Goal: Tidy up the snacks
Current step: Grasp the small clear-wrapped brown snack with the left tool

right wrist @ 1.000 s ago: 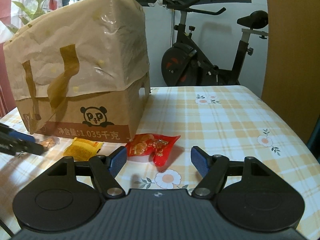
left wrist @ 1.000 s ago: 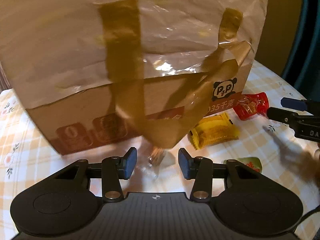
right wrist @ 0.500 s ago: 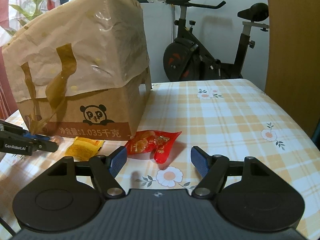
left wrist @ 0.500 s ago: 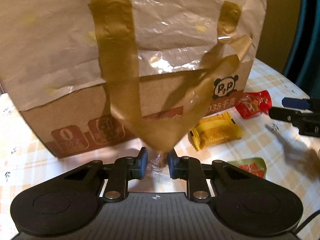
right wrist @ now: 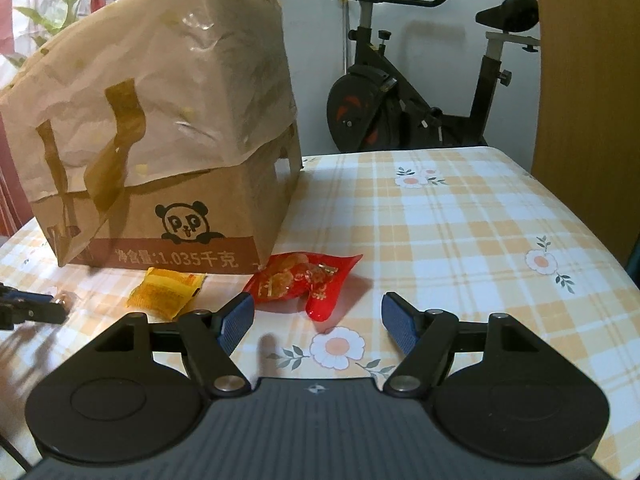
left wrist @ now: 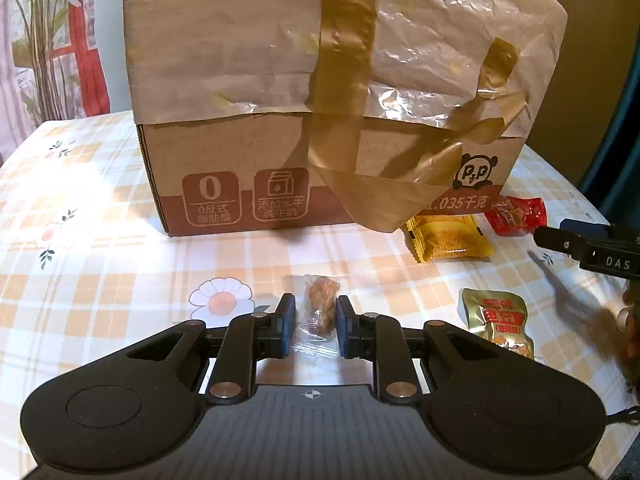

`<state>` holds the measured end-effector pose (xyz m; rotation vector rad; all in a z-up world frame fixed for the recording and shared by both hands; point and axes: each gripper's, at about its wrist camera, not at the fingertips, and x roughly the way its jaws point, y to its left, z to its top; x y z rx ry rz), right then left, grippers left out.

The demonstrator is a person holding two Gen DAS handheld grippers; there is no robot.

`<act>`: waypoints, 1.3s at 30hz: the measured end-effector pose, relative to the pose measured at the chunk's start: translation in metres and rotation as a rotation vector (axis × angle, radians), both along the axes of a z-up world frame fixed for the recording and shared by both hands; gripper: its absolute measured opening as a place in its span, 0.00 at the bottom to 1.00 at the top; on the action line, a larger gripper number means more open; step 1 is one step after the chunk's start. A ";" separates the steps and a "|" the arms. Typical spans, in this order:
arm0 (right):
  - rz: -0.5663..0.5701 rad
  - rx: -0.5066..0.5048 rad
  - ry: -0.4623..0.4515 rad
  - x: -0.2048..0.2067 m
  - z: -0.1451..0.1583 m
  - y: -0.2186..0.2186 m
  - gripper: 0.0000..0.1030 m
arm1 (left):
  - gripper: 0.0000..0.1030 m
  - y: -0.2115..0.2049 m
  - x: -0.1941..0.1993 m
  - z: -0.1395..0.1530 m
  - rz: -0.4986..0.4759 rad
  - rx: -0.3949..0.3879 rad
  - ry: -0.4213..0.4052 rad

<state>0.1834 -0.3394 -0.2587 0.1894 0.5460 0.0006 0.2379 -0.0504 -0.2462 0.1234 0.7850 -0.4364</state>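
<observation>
My left gripper (left wrist: 316, 320) has its fingers (left wrist: 286, 326) pressed onto a small clear-wrapped brown nut snack (left wrist: 320, 306), which sits pinched between the blue pads low over the desk (left wrist: 100, 280), a surface covered in an orange-and-white checked floral cloth. At twelve o'clock from that grip stands a tall brown cardboard box with a panda logo (left wrist: 256, 176), its upper half draped in crinkled tan paper and strips of brown tape. At two o'clock from my left fingers lies a yellow foil snack packet (left wrist: 448, 238), just in front of the box's corner, and beyond it a red plastic snack packet (left wrist: 516, 216). At three o'clock, near my left gripper, rests a gold foil packet with red printing (left wrist: 498, 320).

My right gripper (right wrist: 318, 322) hovers with its fingers (right wrist: 238, 318) spread wide and nothing between them. From its camera, the red plastic snack packet lies at twelve o'clock, just ahead of the fingertips and touching the box's near corner; the yellow packet is at ten o'clock. A black exercise bike (right wrist: 420, 92) stands beyond the desk's far edge at one o'clock.
</observation>
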 end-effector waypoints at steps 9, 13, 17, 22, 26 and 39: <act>0.098 -0.098 0.071 0.013 0.014 0.010 0.70 | 0.22 0.011 -0.003 -0.001 0.024 -0.064 0.002; 0.238 -0.266 0.036 0.025 0.028 0.019 0.71 | 0.23 0.011 -0.002 -0.001 0.029 -0.079 0.001; 0.324 -0.287 0.086 0.050 0.023 0.010 0.71 | 0.23 0.017 -0.003 -0.002 0.030 -0.097 0.005; 0.379 -0.288 0.138 0.071 0.018 0.009 0.71 | 0.23 0.021 -0.002 -0.003 0.033 -0.109 0.010; 0.403 -0.274 0.185 0.081 0.012 0.017 0.72 | 0.23 0.020 -0.003 -0.003 0.032 -0.107 0.009; 0.252 -0.067 0.238 0.047 0.014 0.016 0.72 | 0.23 0.020 -0.003 -0.003 0.034 -0.114 0.007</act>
